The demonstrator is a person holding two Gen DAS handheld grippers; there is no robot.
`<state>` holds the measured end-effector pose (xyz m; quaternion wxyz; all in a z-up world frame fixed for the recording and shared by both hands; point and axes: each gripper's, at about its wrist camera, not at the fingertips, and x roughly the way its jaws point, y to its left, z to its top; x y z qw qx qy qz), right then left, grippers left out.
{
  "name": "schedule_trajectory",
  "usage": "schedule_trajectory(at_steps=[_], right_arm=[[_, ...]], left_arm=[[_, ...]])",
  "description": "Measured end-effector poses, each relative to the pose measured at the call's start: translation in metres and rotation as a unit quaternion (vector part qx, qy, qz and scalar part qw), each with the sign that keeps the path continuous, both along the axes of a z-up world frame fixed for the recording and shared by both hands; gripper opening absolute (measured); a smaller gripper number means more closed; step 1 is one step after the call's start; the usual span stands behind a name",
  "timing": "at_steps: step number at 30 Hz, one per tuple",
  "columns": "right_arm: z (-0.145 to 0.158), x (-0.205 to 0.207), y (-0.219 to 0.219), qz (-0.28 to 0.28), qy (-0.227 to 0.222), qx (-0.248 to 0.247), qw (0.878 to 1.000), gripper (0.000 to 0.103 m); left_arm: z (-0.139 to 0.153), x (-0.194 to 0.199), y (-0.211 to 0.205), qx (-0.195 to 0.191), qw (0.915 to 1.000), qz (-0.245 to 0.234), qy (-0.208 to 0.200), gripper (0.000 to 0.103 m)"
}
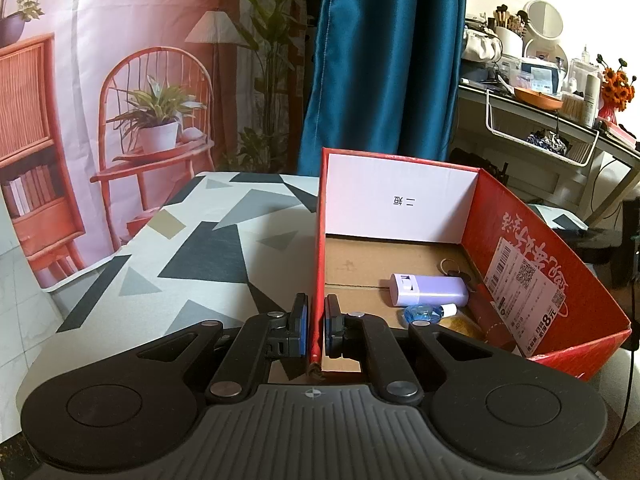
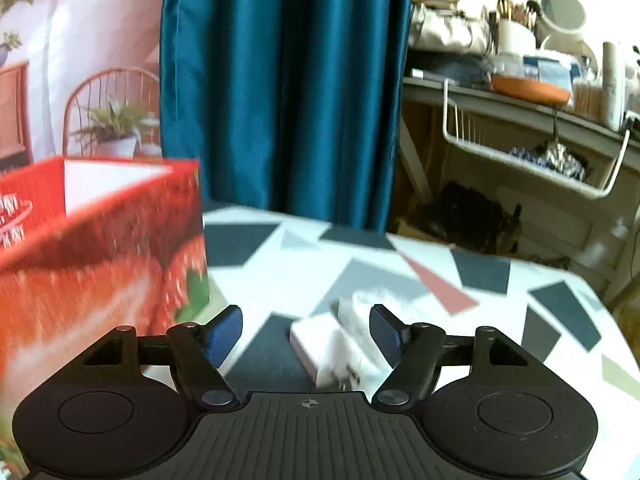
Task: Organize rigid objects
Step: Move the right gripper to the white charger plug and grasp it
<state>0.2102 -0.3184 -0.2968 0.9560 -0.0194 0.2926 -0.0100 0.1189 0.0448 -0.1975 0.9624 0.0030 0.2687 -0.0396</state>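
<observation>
While the left gripper (image 1: pixel 316 330) is clamped tight on the near-left wall of the red cardboard box (image 1: pixel 560 280), one blue pad sits outside the wall and the other inside, with the thin cardboard pinched between them. So the box is basically right at that gripper's nose, stretching away and to the right from it. Inside, on the brown floor, there's a lilac rectangular case (image 1: pixel 430 290) lying flat, a small blue bottle (image 1: pixel 426 314) with a white cap just in front of it, and a key ring (image 1: pixel 454 270) tucked behind the case near the right wall. All three are off to the right of the gripper, not touching it.

Over on the right wrist view things are pretty blurry, but the right gripper (image 2: pixel 306 334) has its jaws standing apart with nothing pressed between the pads. A white charger block (image 2: pixel 326 350) lies on the patterned surface (image 2: pixel 500 300), low in the gap between the two fingers and a bit toward the right one. I think I can see plug prongs at its near end, and some white stuff bunched behind it that could be its cable, too smeared to say for sure. It's beneath the fingertips, and neither pad touches it as far as I can tell. The red box shows up at the left of that view too, well to the left of the charger.
</observation>
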Motion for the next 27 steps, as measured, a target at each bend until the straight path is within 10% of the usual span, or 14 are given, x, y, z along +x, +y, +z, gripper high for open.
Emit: schedule_trajectory(at_steps=[27], right_arm=[[-0.035, 0.037, 0.000, -0.021, 0.091, -0.005, 0.996, 0.035]], left_arm=[[0.000, 0.000, -0.002, 0.006, 1.0000, -0.003, 0.001, 0.009]])
